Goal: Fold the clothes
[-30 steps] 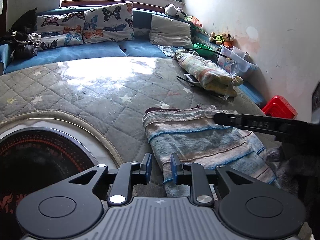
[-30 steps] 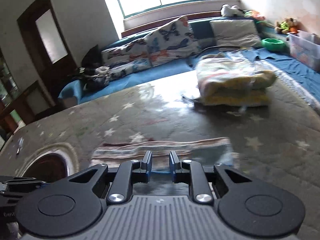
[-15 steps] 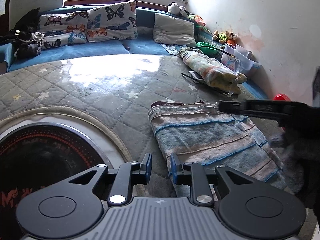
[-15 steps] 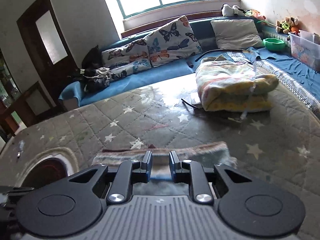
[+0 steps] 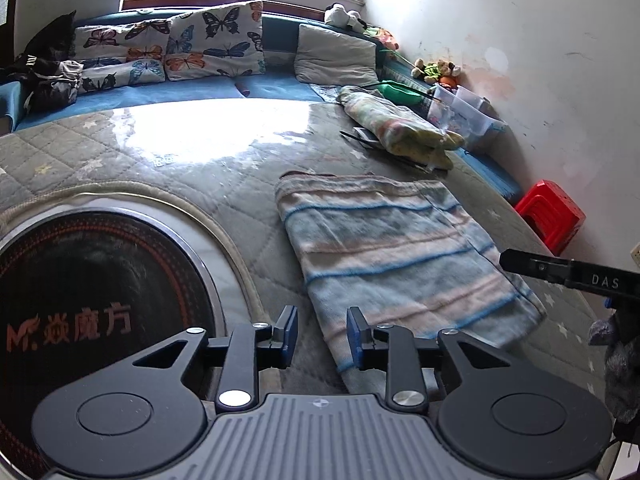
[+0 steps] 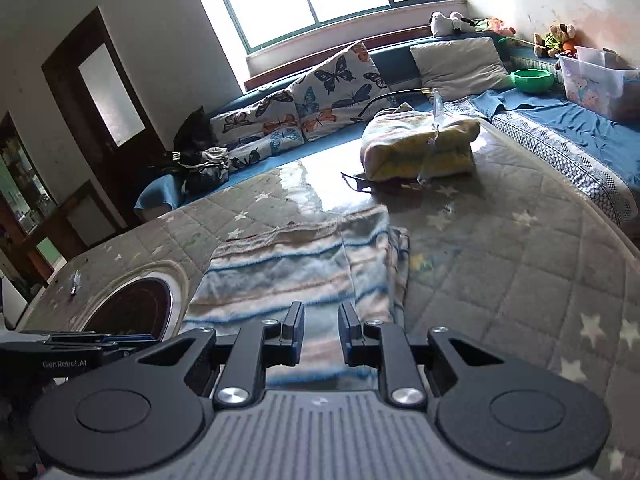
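**A:** Start at the left. What's there?

**B:** A dark round glass hotplate (image 5: pixel 100 280) with orange lettering, sunk into the bench (image 5: pixel 180 172) under its grey quilted star-print cover, well left of the blue-and-pink striped fleece cloth (image 5: pixel 392 256). The left tongs (image 5: pixel 322 320) hang at the cloth's near left corner. Their jaws have just been opening and grip nothing. Mostly bare quilt shows in the gap, and the cloth's edge lies under the right-hand finger.

**A:** And the cloth itself?

**B:** It lies flat on the bench and already looks doubled over (a layered edge shows along its right side from the right wrist view). I'd judge one more fold is due.

**A:** Further right?

**B:** The right tongs (image 6: pixel 320 320) are above the cloth's near right part, with a narrow gap between the jaws and no cloth pinched. A red plastic stool (image 5: pixel 548 216) stands beyond the cloth's right edge, off the bench.

**A:** What could go wrong?

**B:** The tongs could pinch only the top layer, so the stack peels apart on lifting. They could snag the quilted cover along with the fleece. If the two corners are lifted unevenly, the fold goes askew. A long carry forward could also reach the folded pastel blanket (image 5: pixel 396 128) behind the cloth.
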The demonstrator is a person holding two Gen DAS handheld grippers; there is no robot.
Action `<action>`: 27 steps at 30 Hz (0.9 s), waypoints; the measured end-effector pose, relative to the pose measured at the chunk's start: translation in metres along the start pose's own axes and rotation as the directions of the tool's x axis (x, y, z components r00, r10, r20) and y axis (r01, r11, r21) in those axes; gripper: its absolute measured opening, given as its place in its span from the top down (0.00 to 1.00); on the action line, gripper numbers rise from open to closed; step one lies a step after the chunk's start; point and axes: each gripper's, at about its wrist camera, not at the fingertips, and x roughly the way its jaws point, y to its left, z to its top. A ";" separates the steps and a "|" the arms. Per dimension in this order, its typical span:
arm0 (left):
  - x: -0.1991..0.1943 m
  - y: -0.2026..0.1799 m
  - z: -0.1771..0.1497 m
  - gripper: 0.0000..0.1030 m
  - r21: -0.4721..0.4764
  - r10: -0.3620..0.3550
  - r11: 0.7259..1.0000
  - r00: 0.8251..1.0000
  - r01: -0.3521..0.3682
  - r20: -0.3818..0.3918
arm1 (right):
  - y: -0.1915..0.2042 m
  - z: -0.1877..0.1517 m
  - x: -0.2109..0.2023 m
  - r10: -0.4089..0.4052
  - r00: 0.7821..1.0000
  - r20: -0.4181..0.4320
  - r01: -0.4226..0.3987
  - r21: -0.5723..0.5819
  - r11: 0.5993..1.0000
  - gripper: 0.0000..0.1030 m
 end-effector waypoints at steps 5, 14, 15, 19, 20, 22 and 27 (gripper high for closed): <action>-0.004 -0.007 -0.010 0.69 0.010 -0.003 1.000 1.000 0.003 -0.015 | -0.014 -0.015 0.001 -0.016 1.000 -0.014 0.017 0.058 0.998 0.84; -0.007 -0.016 -0.022 0.56 0.015 0.002 1.000 0.999 -0.001 -0.047 | -0.017 -0.032 -0.015 0.005 0.998 0.058 -0.013 0.140 0.990 0.83; -0.008 -0.017 -0.023 0.54 0.018 0.001 1.000 0.999 0.000 -0.047 | -0.018 -0.034 -0.018 0.010 0.998 0.068 -0.020 0.155 0.988 0.83; -0.012 -0.020 -0.028 0.50 0.026 0.002 1.000 0.999 -0.001 -0.046 | -0.036 -0.039 -0.032 -0.006 0.994 0.110 -0.023 0.257 0.966 0.82; -0.011 -0.019 -0.029 0.50 0.022 0.004 1.000 0.999 -0.003 -0.050 | -0.040 -0.041 -0.033 -0.003 0.995 0.102 -0.025 0.278 0.960 0.82; -0.011 -0.019 -0.031 0.50 0.017 0.008 1.000 0.998 -0.007 -0.056 | -0.042 -0.047 -0.035 -0.020 0.996 0.092 -0.007 0.281 0.960 0.82; -0.012 -0.019 -0.037 0.50 0.014 0.010 1.000 0.998 -0.009 -0.066 | -0.043 -0.052 -0.037 -0.043 0.995 0.093 0.015 0.288 0.958 0.82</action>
